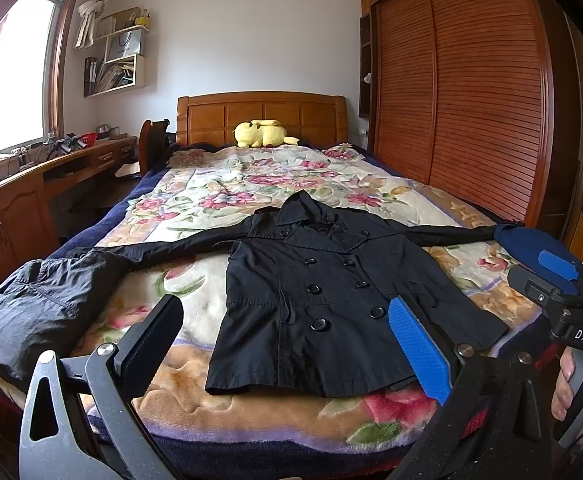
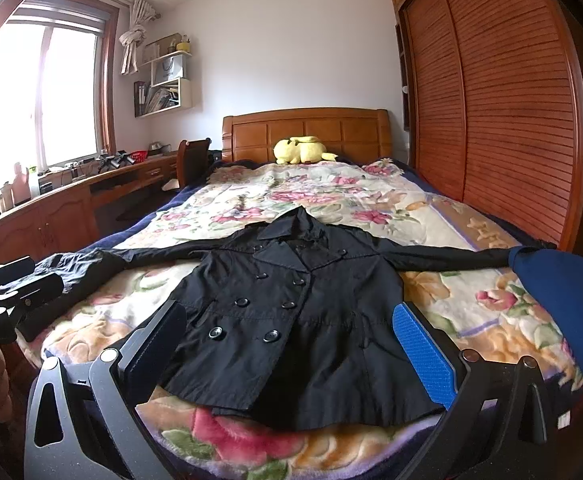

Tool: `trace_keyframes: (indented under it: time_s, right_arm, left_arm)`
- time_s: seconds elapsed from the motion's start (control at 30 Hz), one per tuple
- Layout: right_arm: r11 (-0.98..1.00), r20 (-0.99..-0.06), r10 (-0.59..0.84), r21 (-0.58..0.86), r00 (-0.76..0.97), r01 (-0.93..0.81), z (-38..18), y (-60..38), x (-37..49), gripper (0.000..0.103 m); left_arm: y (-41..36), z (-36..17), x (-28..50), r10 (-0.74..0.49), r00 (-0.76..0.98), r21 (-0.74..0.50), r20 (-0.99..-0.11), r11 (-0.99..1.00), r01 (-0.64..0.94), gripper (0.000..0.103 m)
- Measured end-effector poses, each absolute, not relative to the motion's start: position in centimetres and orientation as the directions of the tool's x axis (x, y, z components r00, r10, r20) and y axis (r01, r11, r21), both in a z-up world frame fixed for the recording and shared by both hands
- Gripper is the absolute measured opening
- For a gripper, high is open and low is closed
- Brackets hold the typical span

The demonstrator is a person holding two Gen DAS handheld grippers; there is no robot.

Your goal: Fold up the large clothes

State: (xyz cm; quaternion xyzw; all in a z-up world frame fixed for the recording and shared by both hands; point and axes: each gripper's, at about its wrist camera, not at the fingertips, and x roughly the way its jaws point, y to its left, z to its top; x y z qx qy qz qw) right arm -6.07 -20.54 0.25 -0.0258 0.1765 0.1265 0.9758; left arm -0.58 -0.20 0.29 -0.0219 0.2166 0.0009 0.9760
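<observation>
A black double-breasted coat lies face up on the bed, buttoned, hem toward me, sleeves spread wide. Its left sleeve bunches at the bed's left edge. The right sleeve runs to the right edge, where a dark blue cloth hides the cuff. My left gripper hangs open over the hem's left half, touching nothing. Open as well, my right gripper hovers above the hem with nothing between its fingers. A hand holds the right gripper's handle.
A floral blanket covers the bed, with a yellow plush toy by the wooden headboard. A slatted wardrobe lines the right side. On the left are a desk and a chair under a window.
</observation>
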Motion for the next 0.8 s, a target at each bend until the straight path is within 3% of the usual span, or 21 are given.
trace_keyframes:
  time_s: [0.8]
  right_arm:
    - [0.966,-0.346,0.239,-0.011,0.907,-0.259,0.1,-20.6,-6.2,0.103]
  left_arm:
    - [-0.8,1.4,-1.1,-0.012,0.909,-0.037,-0.416,0.999,-0.004,0.103]
